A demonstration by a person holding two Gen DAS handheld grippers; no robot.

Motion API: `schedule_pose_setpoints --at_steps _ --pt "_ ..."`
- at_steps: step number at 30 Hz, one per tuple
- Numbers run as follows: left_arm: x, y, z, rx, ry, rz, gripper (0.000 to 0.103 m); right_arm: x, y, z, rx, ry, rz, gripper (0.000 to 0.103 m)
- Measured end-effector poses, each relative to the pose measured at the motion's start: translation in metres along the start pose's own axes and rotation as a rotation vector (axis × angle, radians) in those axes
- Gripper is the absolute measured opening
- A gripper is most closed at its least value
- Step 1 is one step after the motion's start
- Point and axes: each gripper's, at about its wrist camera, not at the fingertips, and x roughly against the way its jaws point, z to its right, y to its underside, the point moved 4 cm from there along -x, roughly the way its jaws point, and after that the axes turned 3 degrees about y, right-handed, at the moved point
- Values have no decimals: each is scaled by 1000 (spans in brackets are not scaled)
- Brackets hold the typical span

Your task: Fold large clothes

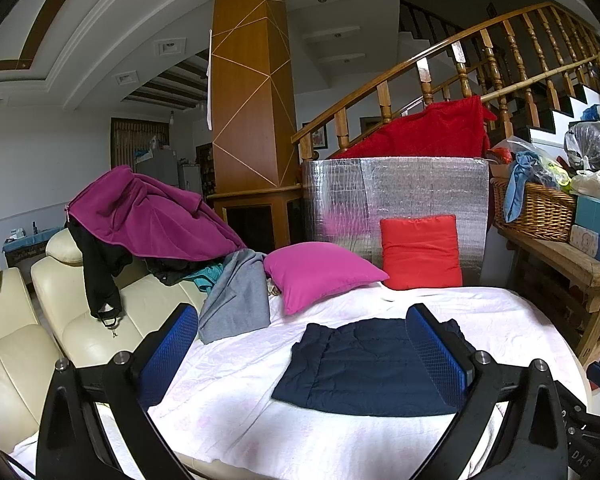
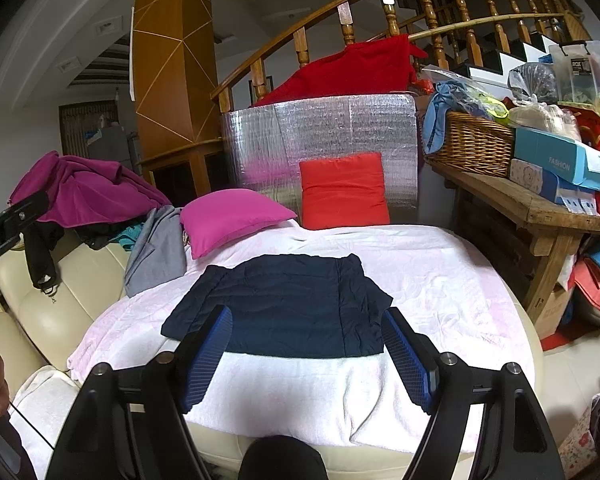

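A dark blue puffy jacket [image 2: 284,304] lies folded into a neat flat square on the pale pink and white blanket [image 2: 440,272] that covers the bed. The right gripper [image 2: 308,356] hangs over the near edge of the jacket with its two blue fingers [image 2: 408,360] spread wide apart, holding nothing. The left gripper [image 1: 300,356] is at about 9 o'clock from the jacket, and its blue fingers [image 1: 436,356] are spread wide too, with nothing between them. At 11 o'clock from the jacket a bright pink square pillow [image 2: 232,216] rests on the blanket, and at 12 o'clock a red square pillow [image 2: 342,190] leans on a shiny silver padded board [image 2: 324,128]. Beside the pink pillow, at 10 o'clock, a grey cloth [image 2: 156,248] hangs down over the edge. Farther out that way a purple fleece top [image 1: 148,216] and a black garment [image 1: 98,276] are draped over a cream leather sofa [image 1: 80,320]. At 2 o'clock a brown woven basket [image 2: 472,148] sits on a rough wooden bench [image 2: 540,208].
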Motion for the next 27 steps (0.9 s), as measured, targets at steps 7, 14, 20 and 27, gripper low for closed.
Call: schedule_pose_setpoints --at_steps 7,14,20,27 --pt "-4 1 -4 1 1 -7 103 1 -4 1 -3 -2 13 80" --pt "-5 2 -8 7 4 -8 103 1 -8 -1 11 2 20 80" --pt "-6 3 -15 15 -3 -7 103 3 -8 -10 21 7 19 80" --pt "-8 5 -23 23 -2 -8 103 1 -9 -17 46 9 17 80"
